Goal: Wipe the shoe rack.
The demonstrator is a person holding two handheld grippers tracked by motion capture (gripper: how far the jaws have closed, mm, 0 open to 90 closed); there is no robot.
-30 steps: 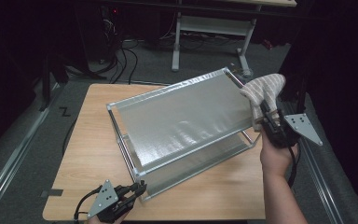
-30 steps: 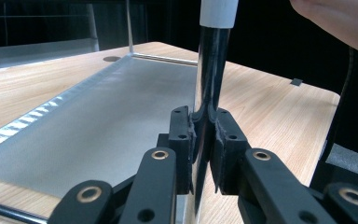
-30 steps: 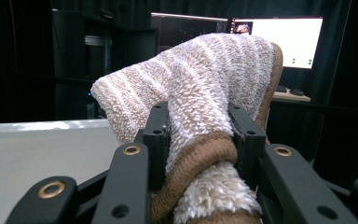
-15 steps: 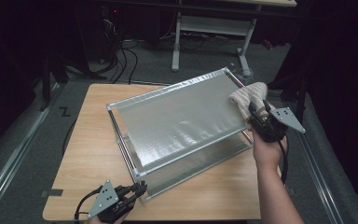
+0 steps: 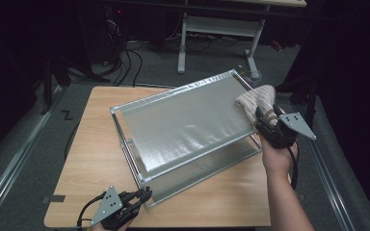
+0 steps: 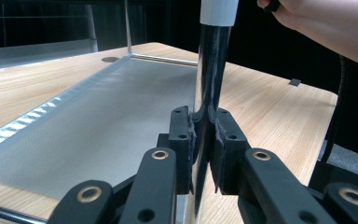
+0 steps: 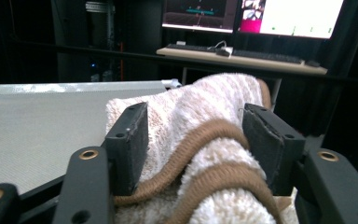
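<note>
Left gripper [image 6: 204, 140]: clamped on shiny upright corner post [image 6: 210, 88] of silver two-tier metal rack [image 5: 183, 120].
Cream towel with brown trim [image 5: 257, 98]: on rack's top shelf, far right corner.
Right gripper [image 7: 193, 144]: jaws just been opening, loosely around towel.

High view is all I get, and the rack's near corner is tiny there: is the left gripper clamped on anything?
Observer: Yes. In the left gripper view, the left gripper is shut on a shiny upright post, below its white cap.
Operator: And the other hand?
Observer: The right gripper has just been opening its jaws; the towel sits between them, at the edge of the top shelf.
Operator: Is that cloth plain?
Observer: No, brown corded bands run across its pale pile.
</note>
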